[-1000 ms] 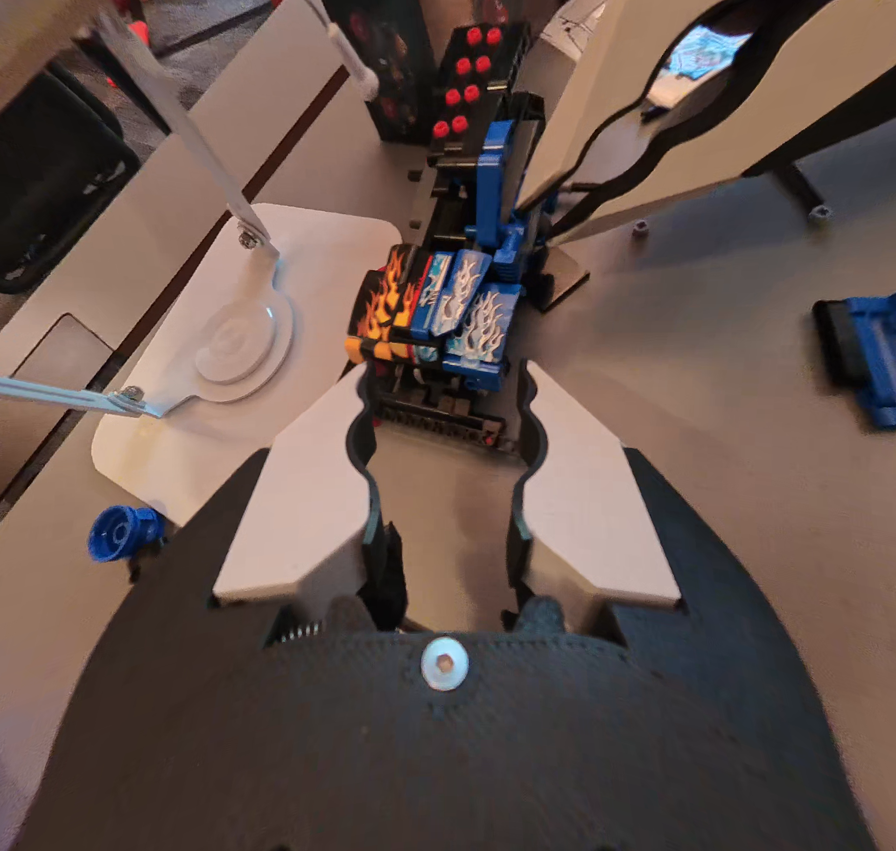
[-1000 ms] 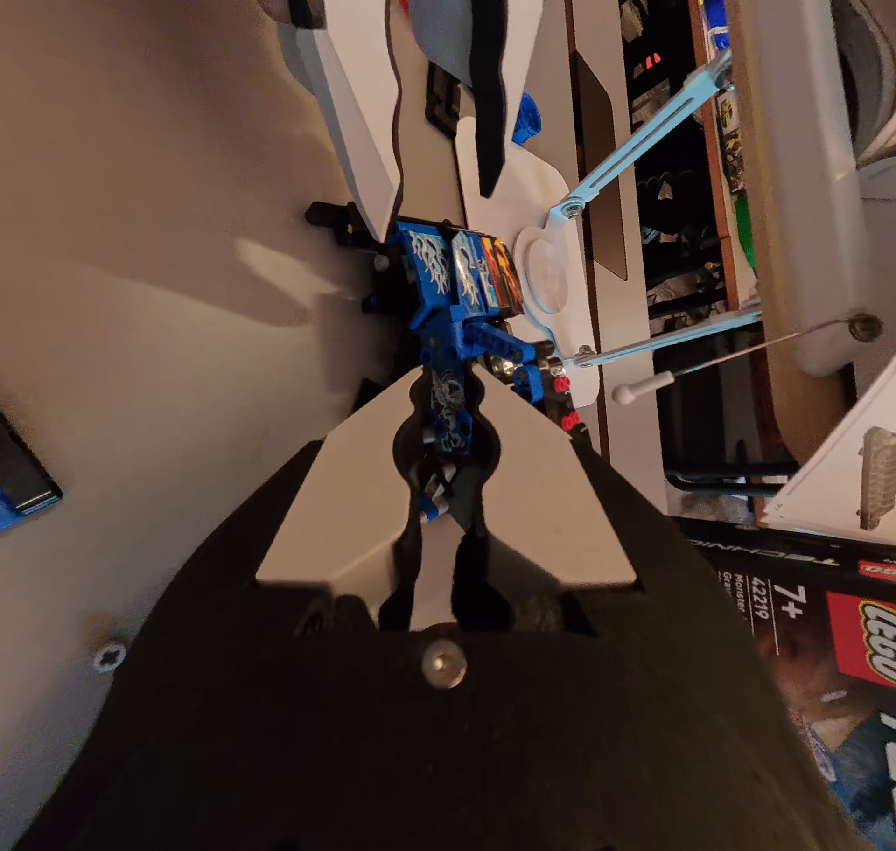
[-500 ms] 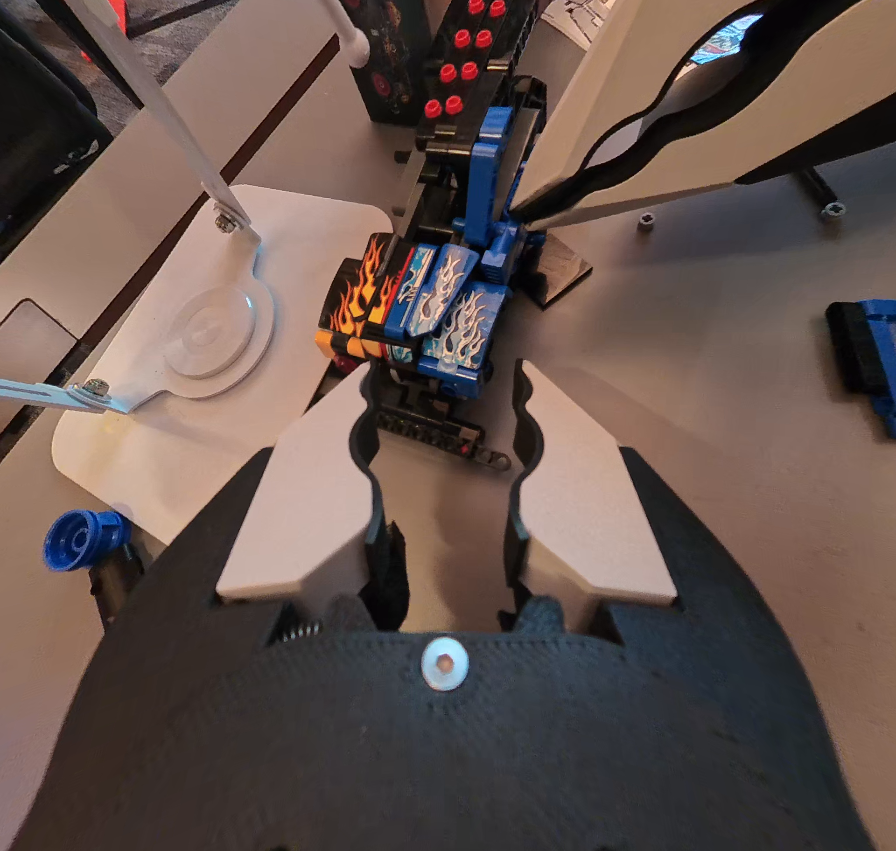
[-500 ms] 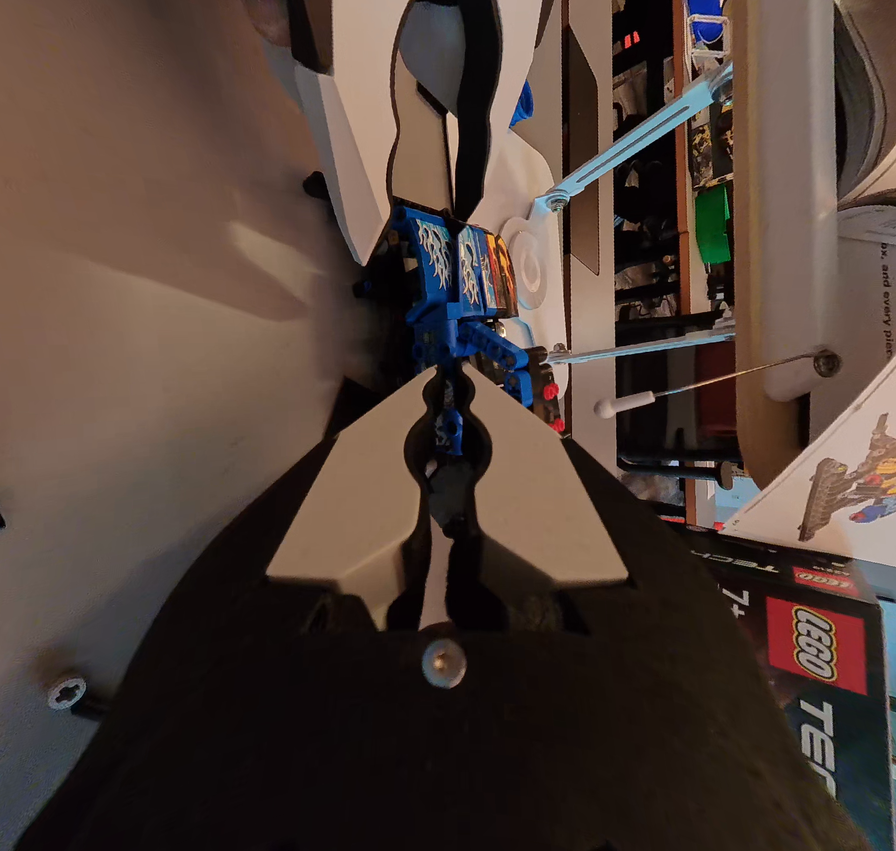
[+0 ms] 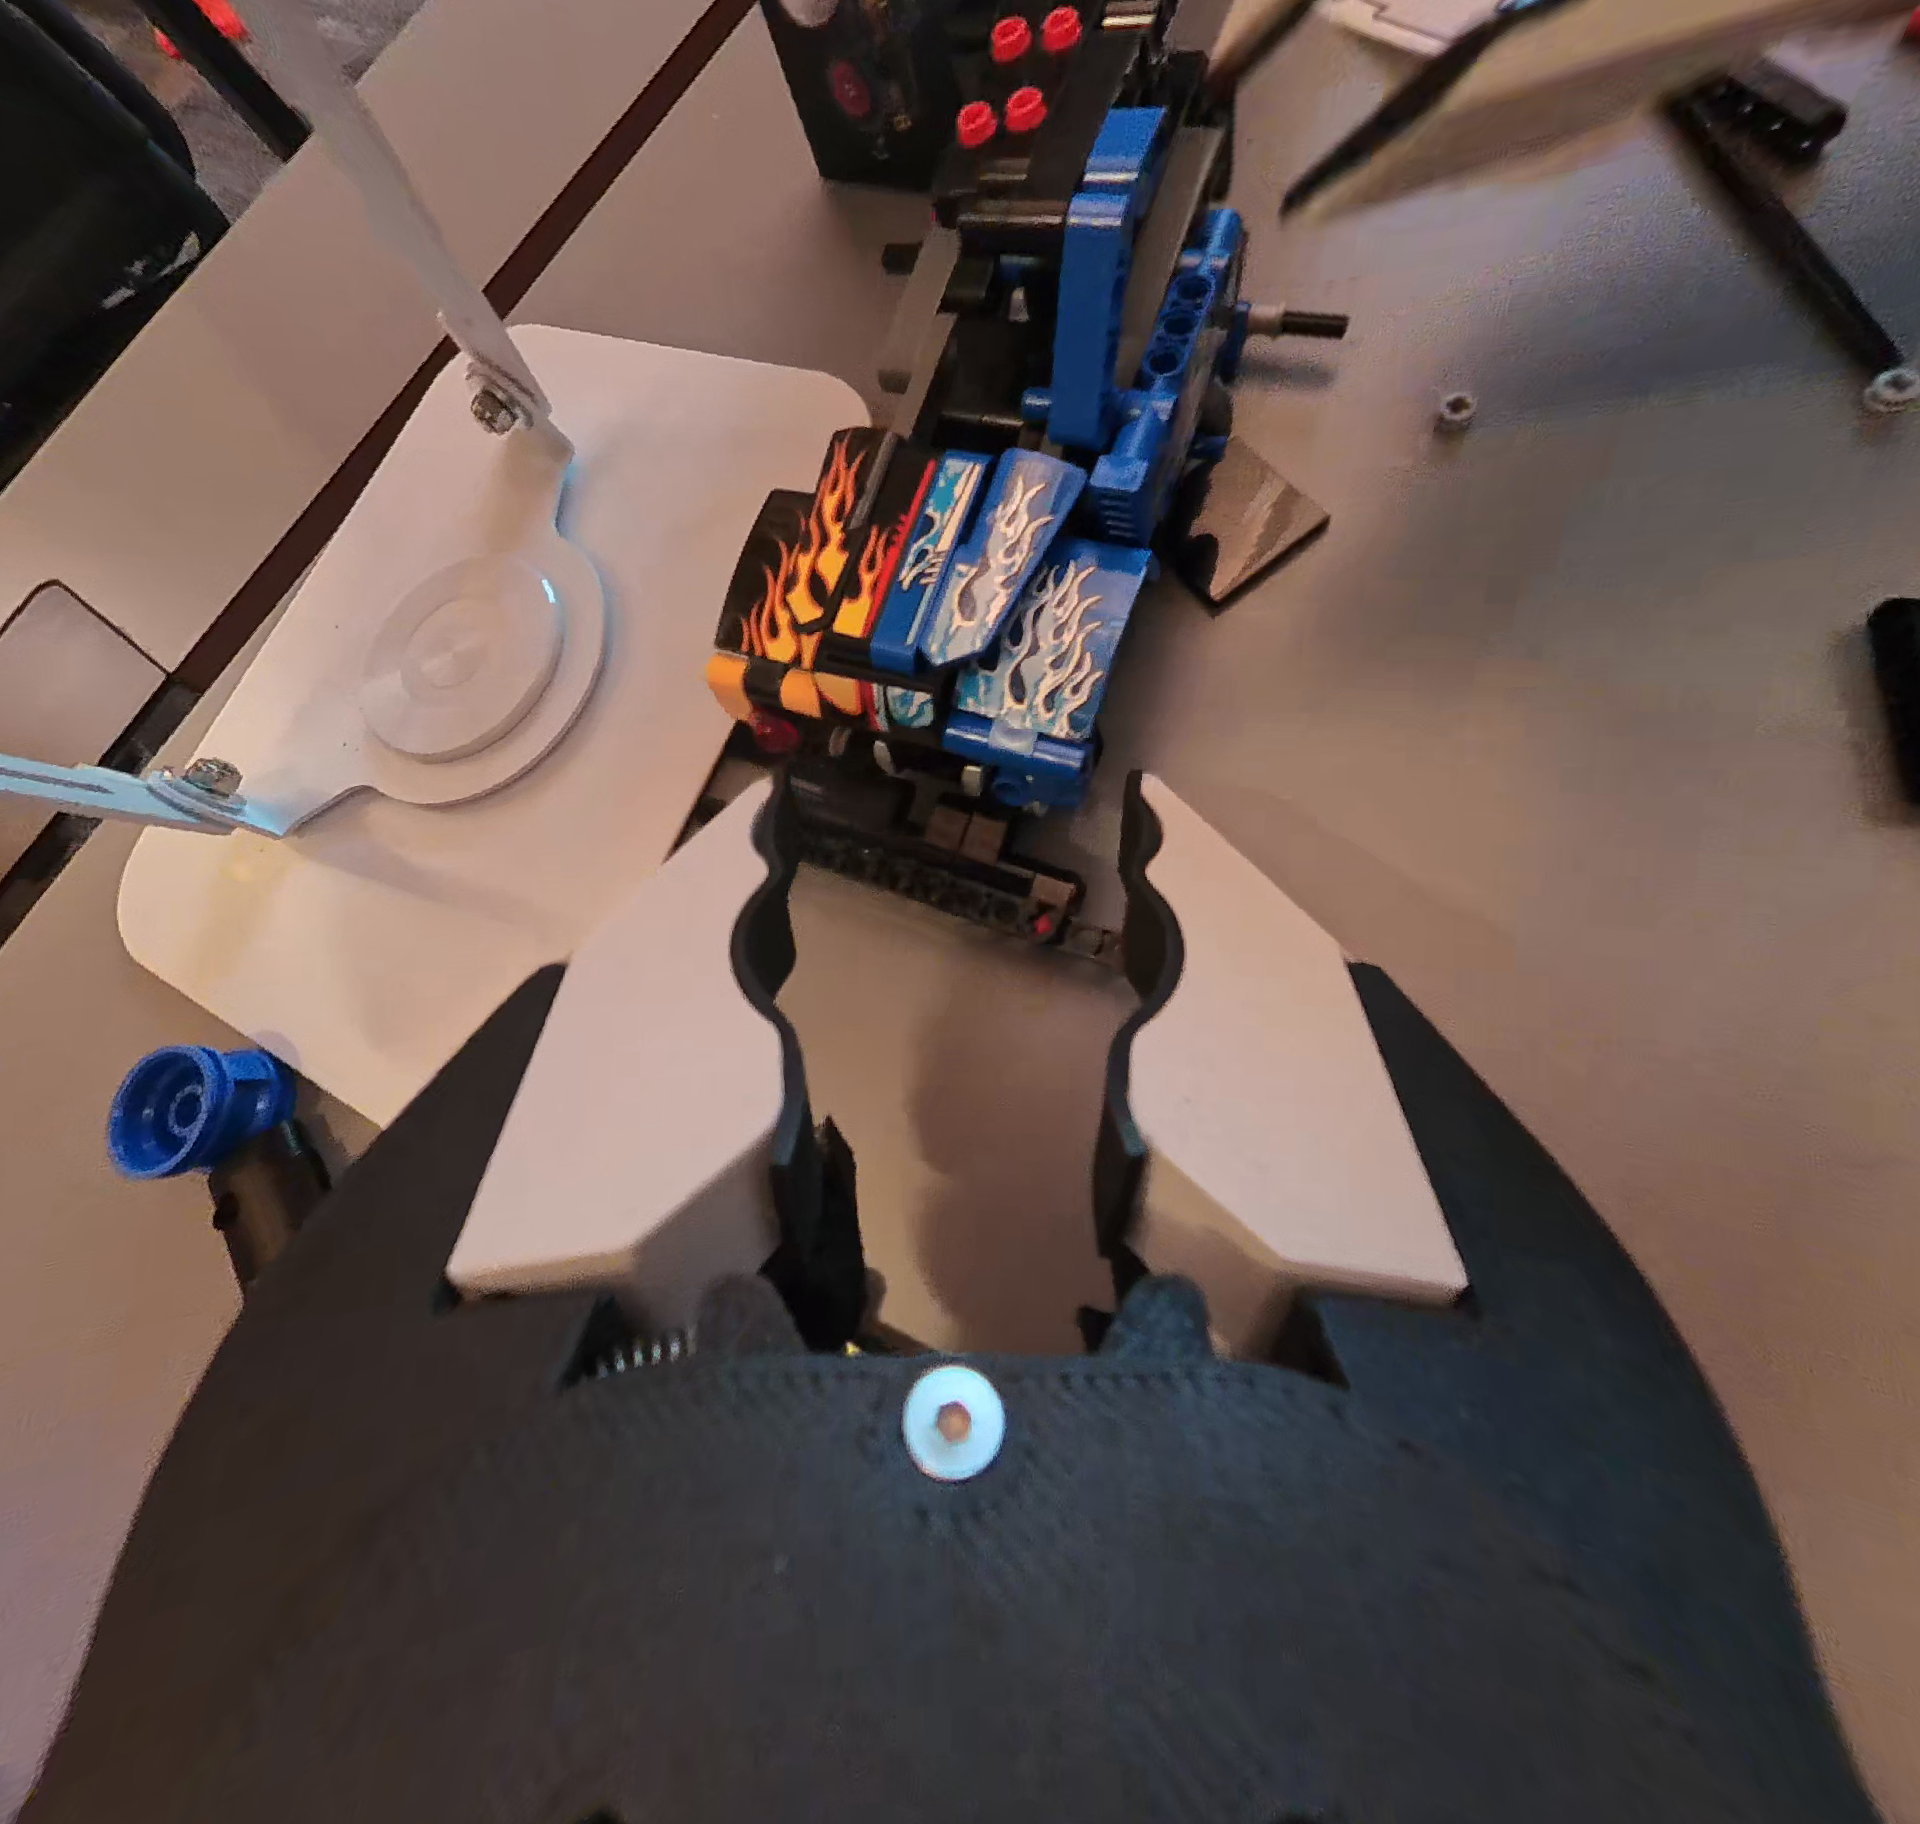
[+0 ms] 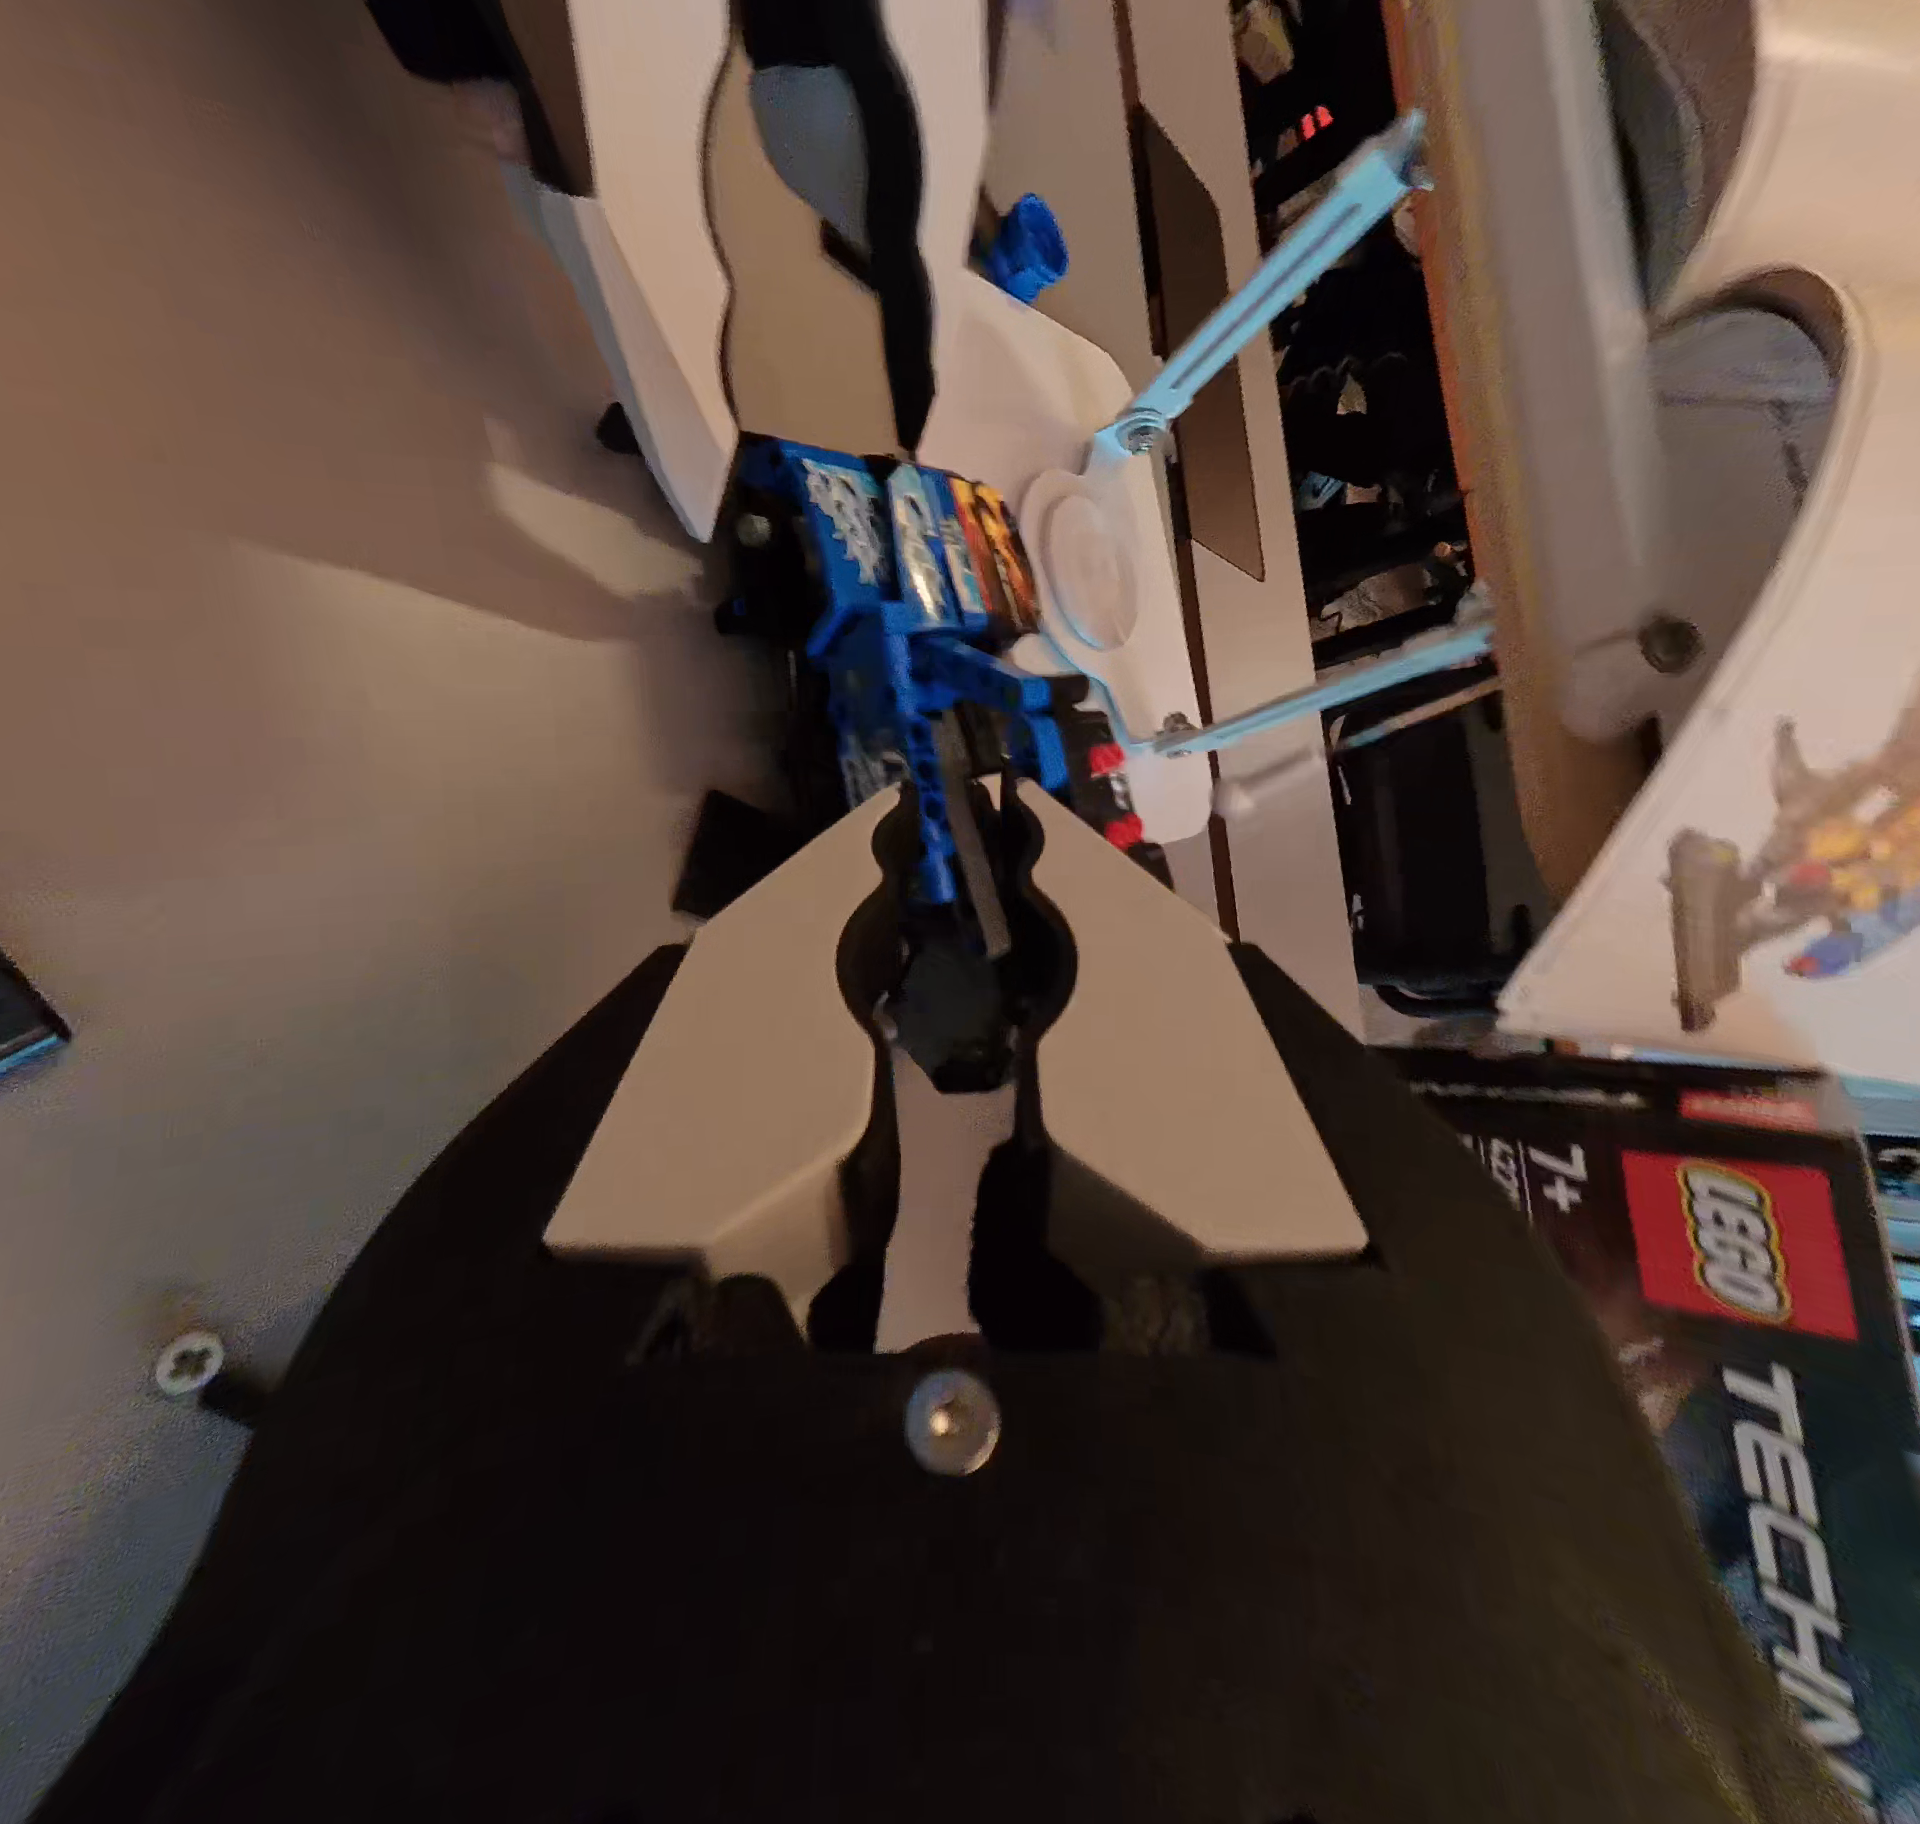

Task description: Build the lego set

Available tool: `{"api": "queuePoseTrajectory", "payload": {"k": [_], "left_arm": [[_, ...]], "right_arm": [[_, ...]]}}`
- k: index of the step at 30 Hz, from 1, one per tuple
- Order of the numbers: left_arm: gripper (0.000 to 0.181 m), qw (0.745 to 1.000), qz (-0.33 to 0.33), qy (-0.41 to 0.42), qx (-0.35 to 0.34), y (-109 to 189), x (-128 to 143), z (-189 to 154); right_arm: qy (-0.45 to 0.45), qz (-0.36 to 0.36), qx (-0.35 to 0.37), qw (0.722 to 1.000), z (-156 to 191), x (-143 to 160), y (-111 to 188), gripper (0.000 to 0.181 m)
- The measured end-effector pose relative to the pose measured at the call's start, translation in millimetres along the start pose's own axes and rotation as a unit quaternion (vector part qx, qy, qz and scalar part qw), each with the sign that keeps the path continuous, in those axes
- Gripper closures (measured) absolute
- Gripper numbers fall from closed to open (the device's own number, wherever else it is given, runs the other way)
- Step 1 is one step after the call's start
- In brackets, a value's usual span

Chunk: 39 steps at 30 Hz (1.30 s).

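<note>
From where the left gripper [image 5: 951, 881] looks on, the far left of the bench [image 5: 1558, 839] holds one loose blue round piece [image 5: 182, 1109], lying just off the corner of a white stand base [image 5: 416, 839] from which two metal struts rise. Next to that base sits the lego model [image 5: 935, 621], a partly built blue and black vehicle resting on the bench, its long axis running straight away from the left gripper; the flame-printed end, orange flames on the left and white flames on the right, points back toward those jaws. The left jaws stand released, spread wide, their tips on either side of the black frame at the model's near end, holding nothing. Six red studs show on the black far end. Seen from the other side, the right gripper [image 6: 956, 798] has its jaws clenched on a blue and grey beam [image 6: 951, 860] at the model's rear. At the right lie a printed box [image 6: 1714, 1307] and an open booklet [image 6: 1714, 891].
</note>
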<state>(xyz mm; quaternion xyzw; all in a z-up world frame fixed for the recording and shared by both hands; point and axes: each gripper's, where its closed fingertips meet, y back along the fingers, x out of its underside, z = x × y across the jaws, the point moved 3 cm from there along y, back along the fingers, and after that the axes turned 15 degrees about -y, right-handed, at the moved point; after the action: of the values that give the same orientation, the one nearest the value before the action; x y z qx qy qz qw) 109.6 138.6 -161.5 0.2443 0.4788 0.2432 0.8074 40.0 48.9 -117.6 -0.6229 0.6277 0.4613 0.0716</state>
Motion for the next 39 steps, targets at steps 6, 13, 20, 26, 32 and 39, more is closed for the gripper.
{"api": "queuePoseTrajectory", "payload": {"k": [6,13,20,26,32,39], "left_arm": [[0.121,0.999,0.024,-0.003,0.027,-8.2,9.4,-6.9],[0.125,0.999,0.035,-0.009,0.025,-9.6,12.4,-7.5],[0.132,0.999,0.036,-0.006,0.018,-10.1,13.9,-4.5],[0.133,0.999,0.039,-0.003,0.018,-9.2,16.6,-2.8],[0.132,0.999,0.052,0.011,0.002,-4.0,28.2,8.3],[0.136,0.998,0.059,0.028,-0.005,0.1,37.1,15.7]], "right_arm": [[-0.116,-0.038,0.026,0.992,-43.1,11.4,22.6,0.169],[-0.208,0.001,0.022,0.978,-59.9,39.4,19.8,0.166],[-0.245,0.04,-0.016,0.969,-48.9,56.3,3.8,0.159],[-0.248,0.063,-0.033,0.966,-39.4,64.6,-5.4,0.181],[-0.253,0.063,-0.105,0.96,-19.3,53.8,-1.3,0.181],[-0.236,0.064,-0.172,0.954,-1.1,43.3,9.3,0.177]]}}
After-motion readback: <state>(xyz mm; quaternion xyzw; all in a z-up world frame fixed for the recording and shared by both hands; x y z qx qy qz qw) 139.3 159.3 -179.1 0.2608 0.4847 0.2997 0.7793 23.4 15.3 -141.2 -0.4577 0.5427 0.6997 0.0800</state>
